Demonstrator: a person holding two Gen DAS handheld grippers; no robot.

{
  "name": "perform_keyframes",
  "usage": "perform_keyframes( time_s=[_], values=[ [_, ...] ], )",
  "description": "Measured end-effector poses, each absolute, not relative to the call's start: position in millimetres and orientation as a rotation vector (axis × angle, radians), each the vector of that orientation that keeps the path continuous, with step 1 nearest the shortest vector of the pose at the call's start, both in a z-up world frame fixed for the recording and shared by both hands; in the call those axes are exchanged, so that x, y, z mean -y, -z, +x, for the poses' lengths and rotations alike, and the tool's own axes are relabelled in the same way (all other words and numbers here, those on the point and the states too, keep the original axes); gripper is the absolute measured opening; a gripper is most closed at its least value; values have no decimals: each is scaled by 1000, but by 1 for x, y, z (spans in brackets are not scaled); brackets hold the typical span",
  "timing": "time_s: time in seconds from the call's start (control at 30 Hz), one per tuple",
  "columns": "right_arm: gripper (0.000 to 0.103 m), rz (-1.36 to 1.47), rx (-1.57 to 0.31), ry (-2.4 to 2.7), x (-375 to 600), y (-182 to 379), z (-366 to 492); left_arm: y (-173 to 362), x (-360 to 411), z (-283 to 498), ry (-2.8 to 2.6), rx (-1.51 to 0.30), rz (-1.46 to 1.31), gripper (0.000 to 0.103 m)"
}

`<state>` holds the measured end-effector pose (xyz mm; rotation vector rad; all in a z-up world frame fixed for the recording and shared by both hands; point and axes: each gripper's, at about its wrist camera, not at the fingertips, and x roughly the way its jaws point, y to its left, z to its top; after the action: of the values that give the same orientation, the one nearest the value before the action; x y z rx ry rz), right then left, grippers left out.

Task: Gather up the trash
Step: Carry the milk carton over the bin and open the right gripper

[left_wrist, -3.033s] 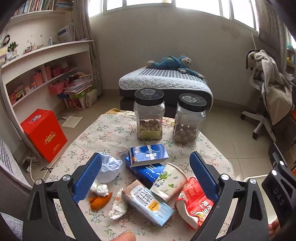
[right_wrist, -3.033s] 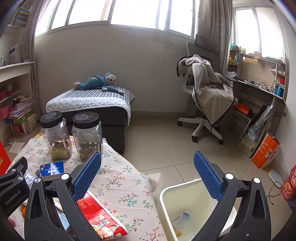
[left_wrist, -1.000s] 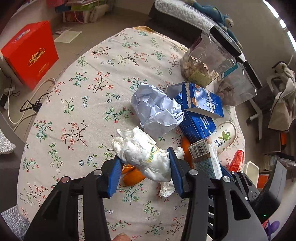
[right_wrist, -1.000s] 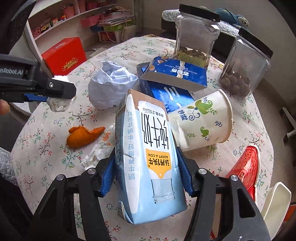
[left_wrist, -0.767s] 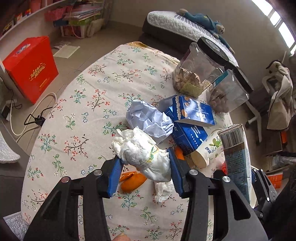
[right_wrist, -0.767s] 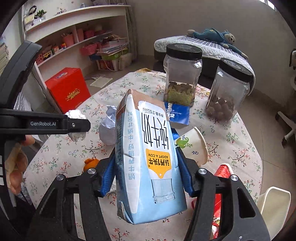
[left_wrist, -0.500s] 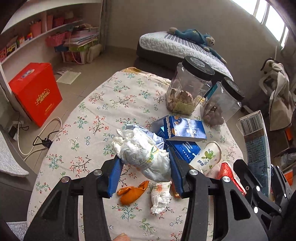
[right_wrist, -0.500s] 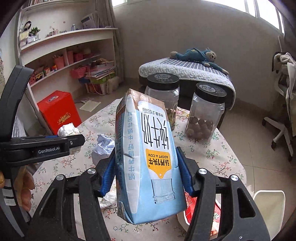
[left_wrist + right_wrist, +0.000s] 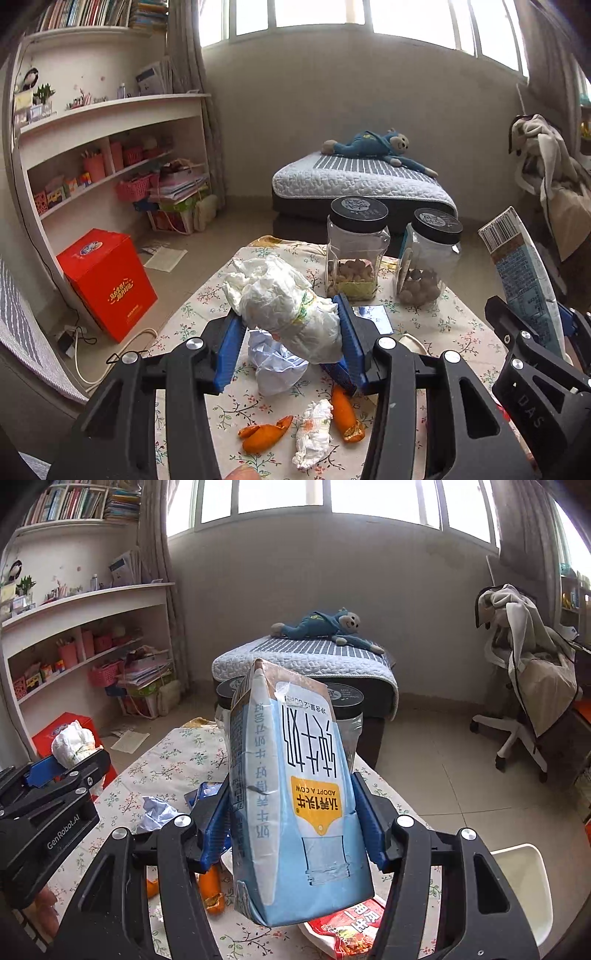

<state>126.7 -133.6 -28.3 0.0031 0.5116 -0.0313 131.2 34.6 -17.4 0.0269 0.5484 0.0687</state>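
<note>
The left tool (image 9: 289, 341) was clamped on a crumpled white tissue wad (image 9: 284, 304), its blue pads pressed against both sides, and it held the wad up above the floral worktop (image 9: 428, 325). The right tool (image 9: 291, 825) was clamped on a light-blue milk carton (image 9: 295, 797), which stood upside down between the blue pads with its printed text inverted, also lifted clear of the worktop.

Down on the cloth under the left tool lay a ball of pale bluish crumpled paper (image 9: 275, 363), 2 pieces of orange peel (image 9: 264, 435) and a small white tissue scrap (image 9: 312, 437) between them. A blue box (image 9: 371, 317) showed just behind the right pad of the left tool. At the far edge of the worktop stood 2 clear jars with black lids (image 9: 356, 247), side by side, each partly filled with round brown things.

In the right wrist view, a red snack wrapper (image 9: 351, 928) lay on the worktop below the carton, near the edge, and a white bin (image 9: 524, 878) sat on the floor just beside that edge. The left tool with its tissue wad showed at the left of that view, well apart from the carton.
</note>
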Motion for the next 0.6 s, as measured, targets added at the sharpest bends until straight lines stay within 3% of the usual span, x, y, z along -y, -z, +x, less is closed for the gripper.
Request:
perform_keyframes(
  time_s=[0.27,0.47,0.6],
  values=[
    [57,-5,-454,112,152,18,115,10,-4,121,-52,-498,54,47],
    [50,-12,-435,159,171,11,104,7,18,115,-16,-494,46,48],
    [40,4,-454,172,187,11,99,5,36,109,13,-482,50,47]
  ],
)
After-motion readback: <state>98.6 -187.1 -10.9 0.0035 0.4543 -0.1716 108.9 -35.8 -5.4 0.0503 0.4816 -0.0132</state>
